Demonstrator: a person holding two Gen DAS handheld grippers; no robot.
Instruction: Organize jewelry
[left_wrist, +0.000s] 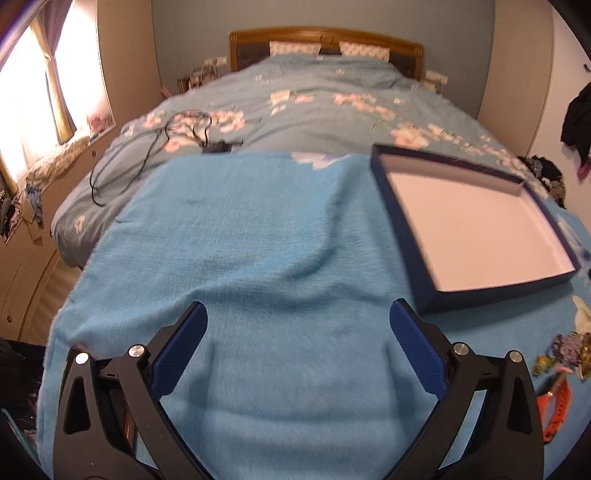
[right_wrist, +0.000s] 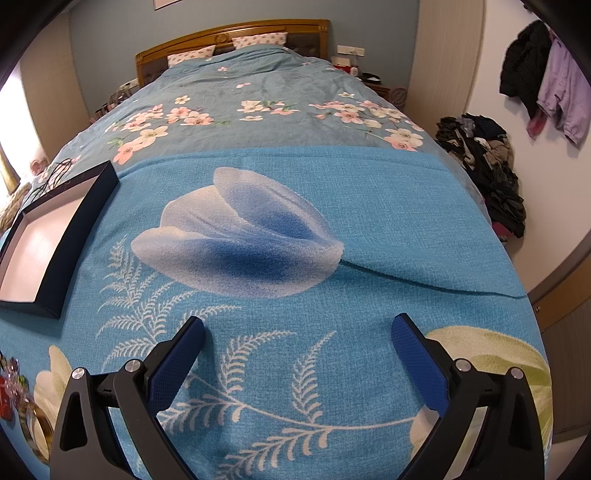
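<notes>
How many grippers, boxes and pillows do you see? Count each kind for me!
Grippers: 2, the left gripper and the right gripper, both open
Boxes: 1, the dark blue box, with nothing in it
Pillows: 2, left pillow and right pillow
Total: 5

Right tool (right_wrist: 297, 328) gapes over the blanket (right_wrist: 369, 206); tray (right_wrist: 79, 225) lies left.

both wrist views look low along the bed (left_wrist: 314, 85), sharing the box (left_wrist: 469, 225).
</notes>
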